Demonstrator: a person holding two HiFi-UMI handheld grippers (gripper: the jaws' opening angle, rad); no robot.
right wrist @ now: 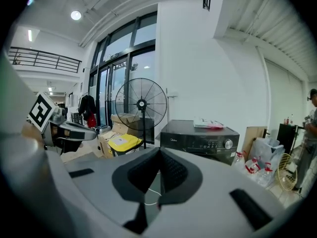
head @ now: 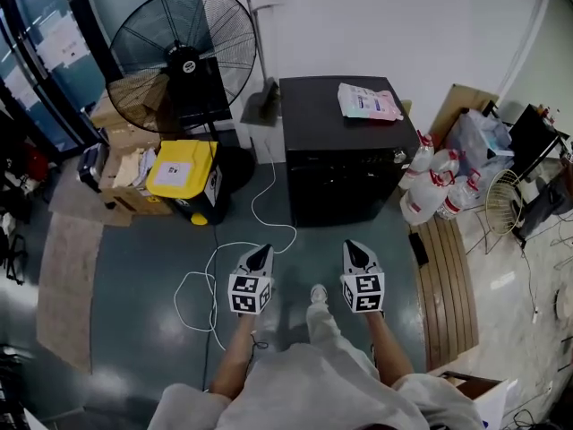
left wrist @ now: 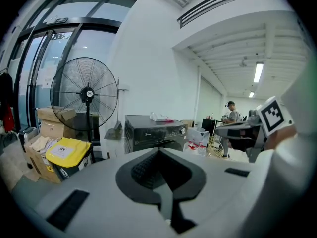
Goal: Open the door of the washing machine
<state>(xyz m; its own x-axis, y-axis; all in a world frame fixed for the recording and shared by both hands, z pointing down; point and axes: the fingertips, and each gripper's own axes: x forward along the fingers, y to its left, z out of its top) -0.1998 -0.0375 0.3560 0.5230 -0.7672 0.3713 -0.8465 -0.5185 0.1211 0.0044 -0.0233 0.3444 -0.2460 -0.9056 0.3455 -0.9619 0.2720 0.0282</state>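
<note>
1. Left tongs [head: 260,252]: jaws closed, nothing held, over the floor.
2. Right tongs [head: 352,247]: jaws closed, nothing held, beside the left.
3. Washing machine [head: 345,150]: black, ahead of both tongs, against the wall; packet [head: 369,101] on top.

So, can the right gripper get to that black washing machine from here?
Likely yes: only bare floor separates the right gripper from the washing machine, with nothing standing between.
</note>
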